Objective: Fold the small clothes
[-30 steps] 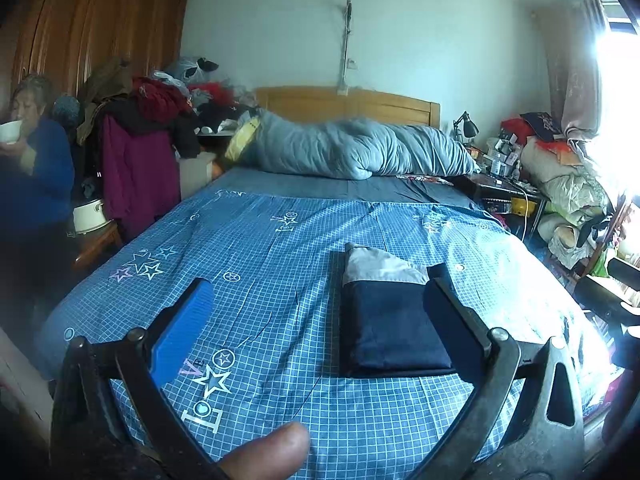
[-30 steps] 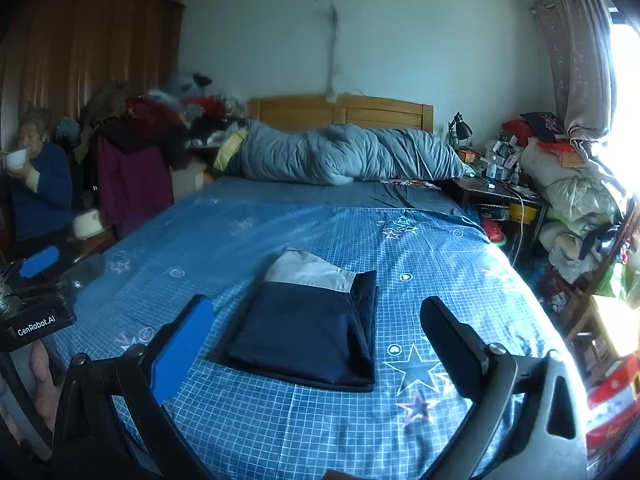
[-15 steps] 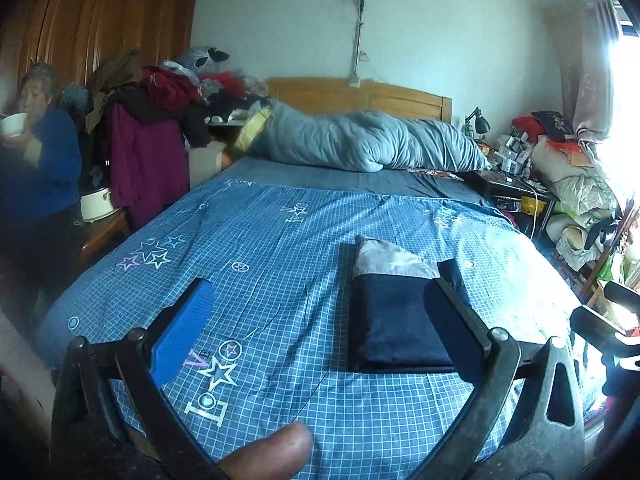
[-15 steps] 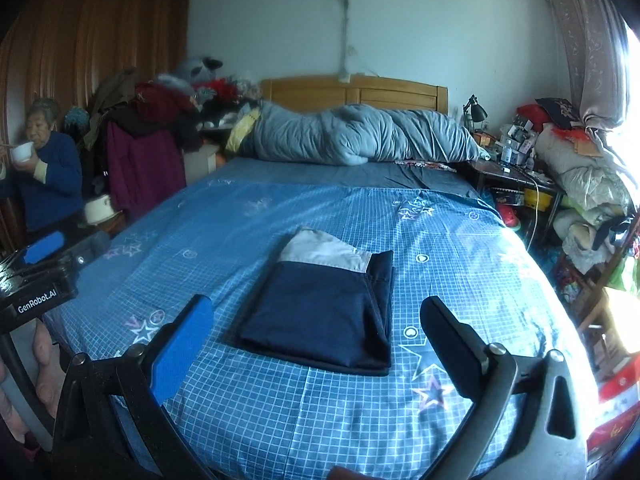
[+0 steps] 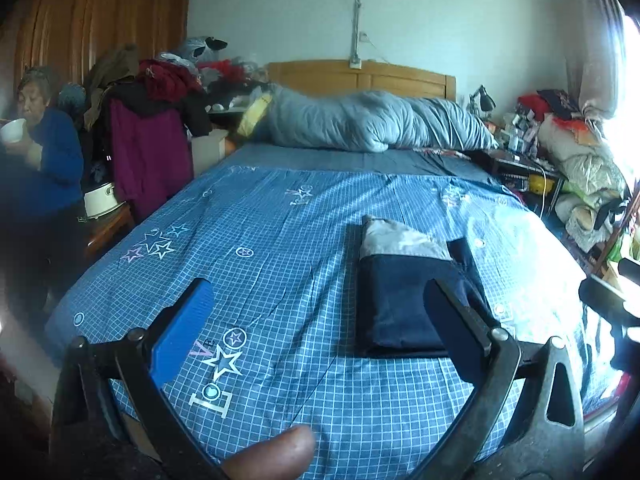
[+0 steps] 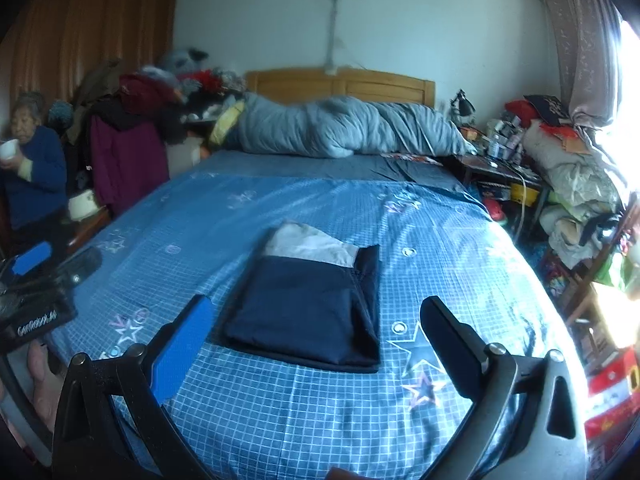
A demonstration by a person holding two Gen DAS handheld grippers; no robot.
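Basically looking at a folded navy garment (image 6: 308, 312) lying flat on the blue checked bedsheet (image 6: 440, 240), a bit below centre of the right wrist frame, with a pale grey lining (image 6: 308, 244) poking out of its far end. Sits centre-right in the left wrist frame (image 5: 400, 304), partly behind the dark finger there.

Left gripper (image 5: 320, 328) spread wide, gripping nothing, hovering over the sheet at the bottom of its frame; blue pad (image 5: 182, 332) on one side, dark finger (image 5: 452, 332) on the other. Fingertip of the holding hand (image 5: 272, 456) peeking in at the bottom edge.

Right gripper (image 6: 316, 332) also wide apart and empty, low in its frame, the garment showing between its fingers but not touched by either. Can also spot the left gripper at the left edge of this view (image 6: 40, 280).

Further back: rolled grey duvet (image 6: 340, 128) in front of the wooden headboard (image 6: 340, 82), heap of clothes (image 6: 132, 120) upper left beside a brown wardrobe (image 6: 88, 28), cluttered nightstand (image 6: 496, 160) and piled bedding (image 6: 572, 176) on the right by the curtain (image 6: 584, 48). Person in a blue top (image 5: 52, 160) at the far left edge holding a white bowl (image 5: 12, 130) up near the mouth
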